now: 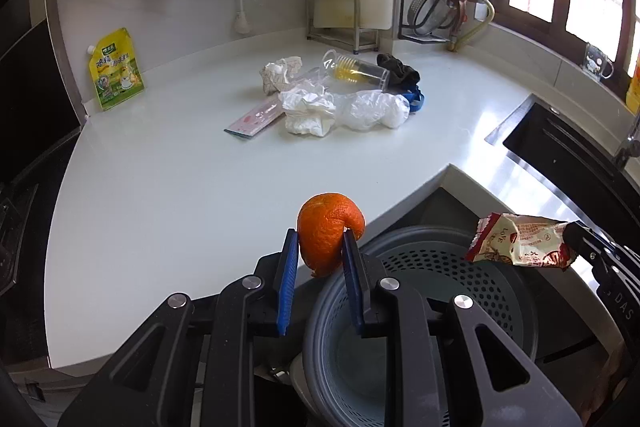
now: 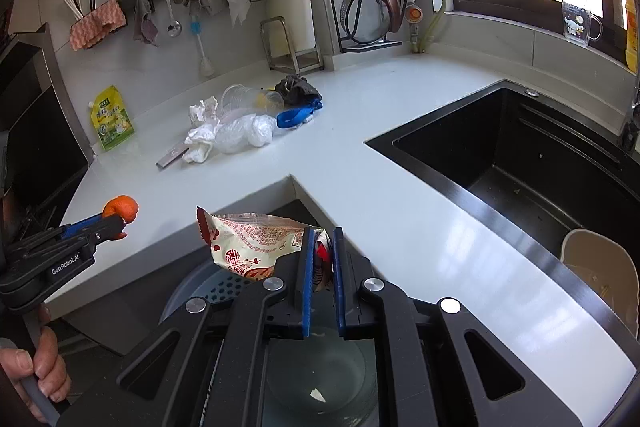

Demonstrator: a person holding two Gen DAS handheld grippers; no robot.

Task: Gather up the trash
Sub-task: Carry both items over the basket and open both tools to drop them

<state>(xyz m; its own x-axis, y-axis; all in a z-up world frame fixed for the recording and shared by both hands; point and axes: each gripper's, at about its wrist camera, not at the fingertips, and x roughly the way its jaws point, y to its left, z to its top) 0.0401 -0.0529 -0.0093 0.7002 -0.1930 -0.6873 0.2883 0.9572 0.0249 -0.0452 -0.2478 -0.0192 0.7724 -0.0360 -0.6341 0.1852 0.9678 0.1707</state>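
From the left wrist camera we see our left gripper point(image 1: 320, 247) with its blue-padded jaws closed partway onto an orange peel point(image 1: 329, 233), which sits pinched between the fingertips and curls up above them. Directly under and ahead of the gripper stands a grey perforated trash bin point(image 1: 460, 279), tucked against the notched edge of the white countertop point(image 1: 168, 187). To the right, our right gripper point(image 1: 576, 235) reaches in, gripping a crumpled snack wrapper point(image 1: 516, 241) that hangs over the bin's rim. Farther back on the counter lies a cluster of litter: crumpled tissue point(image 1: 308, 107), a clear plastic bag point(image 1: 372, 109), a tipped plastic cup point(image 1: 356, 67), a dark cloth point(image 1: 400, 71) and a flat pink packet point(image 1: 256, 119). A yellow pouch point(image 1: 116, 71) leans against the wall at the left.

From the right wrist camera we see the right gripper point(image 2: 322, 239) with jaws nearly shut, clamping one end of the snack wrapper point(image 2: 248, 247), the rest sticking out to the left above the trash bin point(image 2: 224, 287). At the left edge, the left gripper point(image 2: 116, 223) holds the orange peel point(image 2: 122, 209) beside the counter's front edge. The black sink point(image 2: 520, 163) lies to the right, and the litter pile, with its tissue point(image 2: 200, 139) and plastic bag point(image 2: 244, 135), rests well back on the countertop point(image 2: 380, 155).
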